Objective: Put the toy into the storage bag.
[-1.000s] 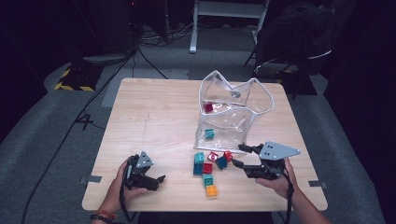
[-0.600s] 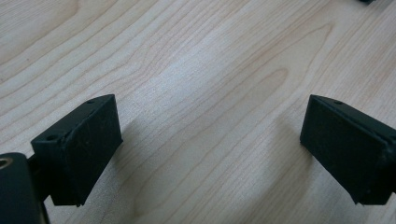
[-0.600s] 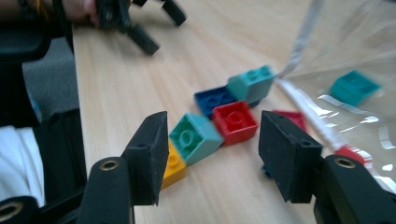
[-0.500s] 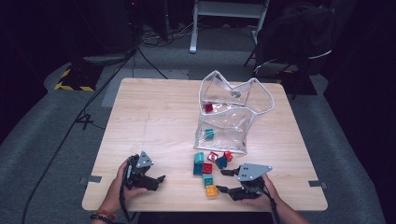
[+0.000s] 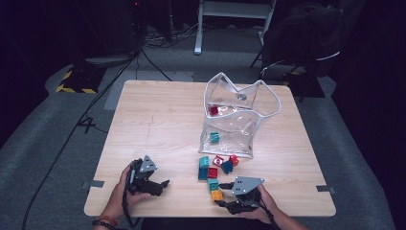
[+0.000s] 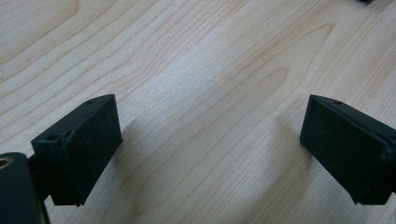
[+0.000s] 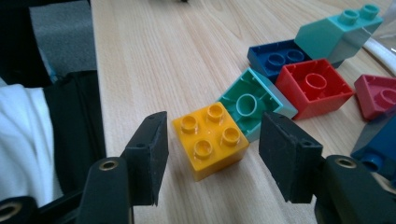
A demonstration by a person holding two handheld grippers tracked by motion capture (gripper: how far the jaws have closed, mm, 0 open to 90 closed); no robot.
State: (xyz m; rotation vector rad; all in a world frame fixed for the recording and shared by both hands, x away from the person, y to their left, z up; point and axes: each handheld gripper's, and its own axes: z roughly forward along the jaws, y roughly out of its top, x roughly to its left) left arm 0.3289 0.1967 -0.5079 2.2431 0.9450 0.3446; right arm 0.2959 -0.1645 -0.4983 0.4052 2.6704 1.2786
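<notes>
An orange brick [image 7: 210, 140] stands studs up near the table's front edge, also seen from above [image 5: 217, 195]. My right gripper [image 7: 215, 122] is open around it, one jaw on each side with a gap to the brick on both. In the high view the right gripper [image 5: 223, 195] lies low at the front edge, pointing left. A teal brick [image 7: 252, 105], a red one [image 7: 313, 91] and a blue one [image 7: 275, 58] lie just beyond. My left gripper [image 6: 210, 135] is open over bare wood, at the front left [image 5: 162, 188].
A clear plastic bag [image 5: 239, 115] lies right of the table's middle, with a dark red brick [image 5: 214, 110] and a teal brick [image 5: 215, 137] inside. More loose bricks [image 5: 227, 165] sit in front of it. The table edge [image 7: 100, 116] runs close beside the orange brick.
My right gripper has come down and moved left toward the front edge, ending with its jaws around the orange brick. The left gripper has stayed in place.
</notes>
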